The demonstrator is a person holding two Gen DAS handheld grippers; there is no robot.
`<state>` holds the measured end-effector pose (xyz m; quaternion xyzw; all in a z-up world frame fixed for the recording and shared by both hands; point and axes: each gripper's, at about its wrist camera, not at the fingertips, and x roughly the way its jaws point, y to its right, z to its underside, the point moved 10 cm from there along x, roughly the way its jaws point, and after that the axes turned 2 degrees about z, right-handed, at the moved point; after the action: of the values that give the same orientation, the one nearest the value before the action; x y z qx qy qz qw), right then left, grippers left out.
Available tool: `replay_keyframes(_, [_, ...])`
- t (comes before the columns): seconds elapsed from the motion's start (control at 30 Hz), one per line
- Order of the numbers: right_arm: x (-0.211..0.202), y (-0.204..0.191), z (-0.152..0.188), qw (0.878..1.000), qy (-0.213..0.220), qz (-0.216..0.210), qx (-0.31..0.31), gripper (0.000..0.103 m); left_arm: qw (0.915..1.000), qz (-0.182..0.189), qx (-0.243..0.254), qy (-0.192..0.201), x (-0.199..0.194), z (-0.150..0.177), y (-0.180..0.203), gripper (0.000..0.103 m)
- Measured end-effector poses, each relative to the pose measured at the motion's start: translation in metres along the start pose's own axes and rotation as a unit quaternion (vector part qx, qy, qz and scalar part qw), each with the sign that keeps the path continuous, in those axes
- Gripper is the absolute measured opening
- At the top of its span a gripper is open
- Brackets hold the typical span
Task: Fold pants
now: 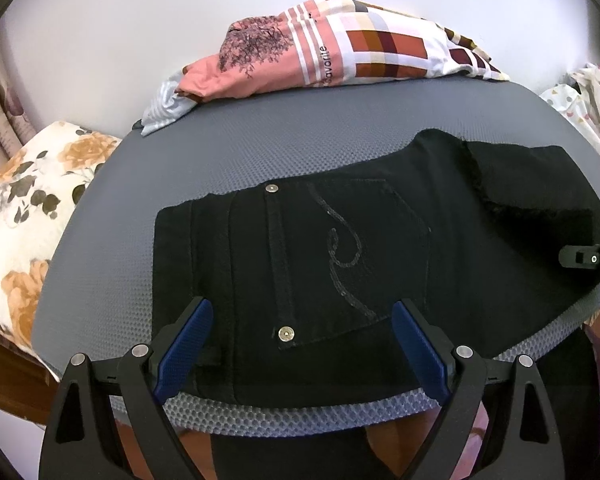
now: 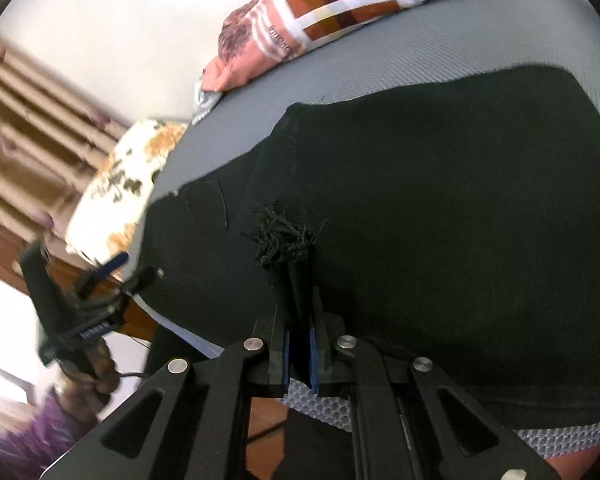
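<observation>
Right gripper (image 2: 298, 280) clenches the frayed hem (image 2: 284, 236) of the black jeans (image 1: 340, 240); left gripper (image 1: 300, 344) gapes, holding nothing. Risk: the thin pinch slips, and the fold lands crooked on the grey mat (image 1: 220, 152).

The left gripper (image 1: 302, 322) points steeply down, its jaws standing wide apart with nothing between the blue pads (image 1: 188, 344); both fingers hang free. In the right wrist view it shows at the left edge, blurred, gripped from below by a hand (image 2: 94, 368) with a purple sleeve (image 2: 40, 436) behind it.

The right gripper (image 2: 300, 280) points down at a shallower slant, its jaws pressed together on a frayed edge of the pants (image 2: 460, 240). Its black tip shows at the right edge of the left wrist view.
</observation>
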<state>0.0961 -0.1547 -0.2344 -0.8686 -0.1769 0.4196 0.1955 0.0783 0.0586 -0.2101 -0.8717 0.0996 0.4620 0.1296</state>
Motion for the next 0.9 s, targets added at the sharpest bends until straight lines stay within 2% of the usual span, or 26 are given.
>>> replay_keyframes(0.17, [0.006,-0.01,0.003,0.999,-0.001,0.016,-0.034,0.014,1.0,0.001,0.006,-0.002,0.0,0.001,0.003,0.091])
replay_keyframes(0.27, [0.008,-0.016,0.008,0.999,-0.006,0.001,-0.043,0.026,0.9999,0.001,0.011,-0.006,0.002,0.003,0.005,0.091])
replay_keyframes(0.3, [0.008,-0.022,0.01,0.999,-0.009,-0.018,-0.044,0.034,0.9999,0.0,0.013,-0.007,0.003,0.003,0.005,0.091])
replay_keyframes(0.33, [0.008,-0.026,0.012,0.998,-0.013,-0.031,-0.047,0.038,0.9999,0.0,0.014,-0.009,0.003,0.004,0.005,0.091])
replay_keyframes(0.37, [0.006,-0.031,0.013,0.997,-0.017,-0.056,-0.045,0.038,0.9998,-0.001,0.016,-0.01,0.004,0.004,0.005,0.091])
replay_keyframes(0.43, [-0.006,-0.038,0.011,0.988,-0.019,-0.151,-0.006,0.037,0.9997,-0.003,0.022,-0.012,0.003,0.004,0.006,0.091])
replay_keyframes(0.47, [-0.017,-0.034,0.005,0.984,-0.007,-0.18,0.016,0.037,0.9997,-0.004,0.022,-0.01,0.002,0.003,0.005,0.091])
replay_keyframes(0.5, [-0.026,-0.027,-0.002,0.983,0.01,-0.184,0.029,0.037,0.9997,-0.004,0.021,-0.007,0.001,0.003,0.005,0.091])
replay_keyframes(0.57, [-0.047,-0.001,-0.018,0.983,0.048,-0.166,0.059,0.037,0.9998,0.002,0.017,-0.006,0.0,0.002,0.006,0.091])
replay_keyframes(0.63, [-0.062,0.026,-0.029,0.99,0.077,-0.106,0.06,0.037,0.9998,0.007,0.015,-0.006,0.0,0.002,0.008,0.091])
replay_keyframes(0.7, [-0.068,0.033,-0.033,0.992,0.087,-0.075,0.048,0.035,0.9998,0.007,0.017,-0.005,0.0,0.002,0.009,0.091])
replay_keyframes(0.83, [-0.045,0.012,-0.021,0.997,0.061,-0.04,-0.003,0.02,0.9997,-0.001,0.022,0.004,-0.003,0.0,0.01,0.091])
replay_keyframes(0.9, [-0.023,-0.001,-0.008,0.999,0.037,-0.014,-0.037,0.019,0.9999,-0.002,0.016,0.005,-0.004,-0.001,0.006,0.091])
